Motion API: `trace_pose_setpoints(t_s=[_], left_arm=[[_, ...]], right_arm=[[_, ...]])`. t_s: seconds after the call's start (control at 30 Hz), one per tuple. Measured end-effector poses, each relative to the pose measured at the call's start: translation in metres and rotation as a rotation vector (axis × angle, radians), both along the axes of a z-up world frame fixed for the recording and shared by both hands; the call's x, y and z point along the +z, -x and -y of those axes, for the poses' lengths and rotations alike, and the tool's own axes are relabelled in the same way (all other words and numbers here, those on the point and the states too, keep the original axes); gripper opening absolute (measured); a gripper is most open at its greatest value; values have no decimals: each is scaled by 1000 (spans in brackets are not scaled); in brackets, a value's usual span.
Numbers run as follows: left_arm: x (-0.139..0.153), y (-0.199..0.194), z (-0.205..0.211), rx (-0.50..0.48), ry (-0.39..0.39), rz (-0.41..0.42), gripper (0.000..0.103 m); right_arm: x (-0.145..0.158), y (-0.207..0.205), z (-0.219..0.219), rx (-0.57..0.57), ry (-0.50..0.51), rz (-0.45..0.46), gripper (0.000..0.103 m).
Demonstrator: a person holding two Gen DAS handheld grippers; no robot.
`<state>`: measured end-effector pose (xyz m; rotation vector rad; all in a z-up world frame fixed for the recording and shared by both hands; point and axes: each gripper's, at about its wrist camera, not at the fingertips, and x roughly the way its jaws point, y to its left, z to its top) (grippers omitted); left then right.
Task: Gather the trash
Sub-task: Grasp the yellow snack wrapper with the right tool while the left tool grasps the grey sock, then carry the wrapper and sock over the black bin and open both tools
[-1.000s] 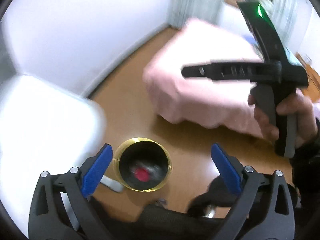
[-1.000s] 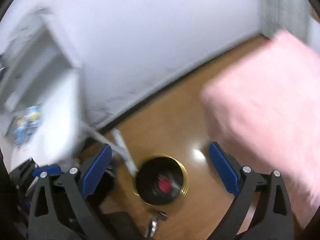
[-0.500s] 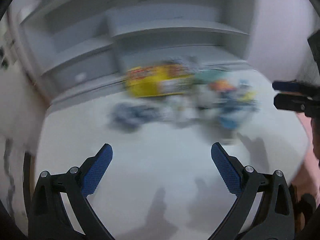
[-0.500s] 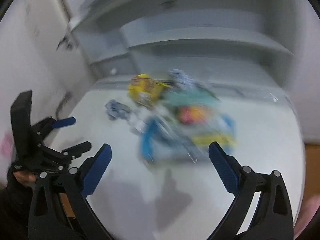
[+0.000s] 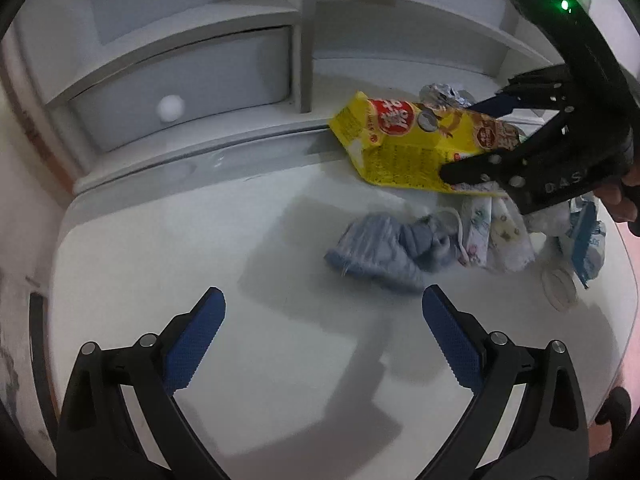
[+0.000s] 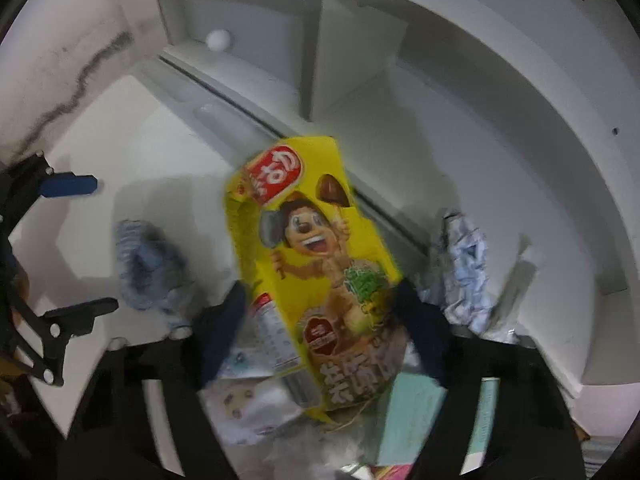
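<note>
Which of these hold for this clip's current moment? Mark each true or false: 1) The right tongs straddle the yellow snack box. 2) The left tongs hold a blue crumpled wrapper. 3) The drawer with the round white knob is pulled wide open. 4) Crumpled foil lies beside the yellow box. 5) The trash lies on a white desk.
1) True: the right tongs have a finger on each side of the yellow snack box.
2) False: the left tongs are open and empty; the blue crumpled wrapper lies ahead.
3) False: the drawer is shut.
4) True: crumpled foil.
5) True: white desk.
</note>
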<state>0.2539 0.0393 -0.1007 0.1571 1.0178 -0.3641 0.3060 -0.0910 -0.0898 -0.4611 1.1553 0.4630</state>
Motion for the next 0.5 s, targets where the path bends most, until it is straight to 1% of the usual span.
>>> trace_pose_setpoints(t_s=[0.03, 0.1, 0.2, 0.3, 0.33, 0.37, 0.4, 0.43, 0.47, 0.5], left_arm=[[-3, -6, 1, -3, -5, -1, 96], [-6, -12, 6, -26, 0, -4, 96], [-8, -20, 18, -53, -5, 12, 96], [-8, -28, 28, -52, -8, 14, 95], [-8, -29, 32, -57, -7, 17, 91], [-8, -30, 34, -62, -11, 20, 85], [-10, -30, 38, -69, -21, 7, 63], [-9, -29, 43, -75, -17, -11, 37], [-9, -27, 44, -74, -11, -32, 28], [-6, -24, 42, -51, -15, -28, 25]], right_arm=[[5, 2, 3, -5, -24, 4, 59], [15, 8, 8, -8, -72, 14, 57], [34, 24, 17, -25, -133, 62, 57], [49, 39, 28, -45, -174, 87, 57], [54, 46, 33, -50, -190, 92, 57], [58, 53, 41, -54, -203, 97, 57], [63, 61, 47, -60, -220, 103, 57], [68, 64, 47, -66, -234, 105, 57], [71, 71, 52, -74, -251, 107, 57], [75, 76, 56, -85, -266, 110, 57]])
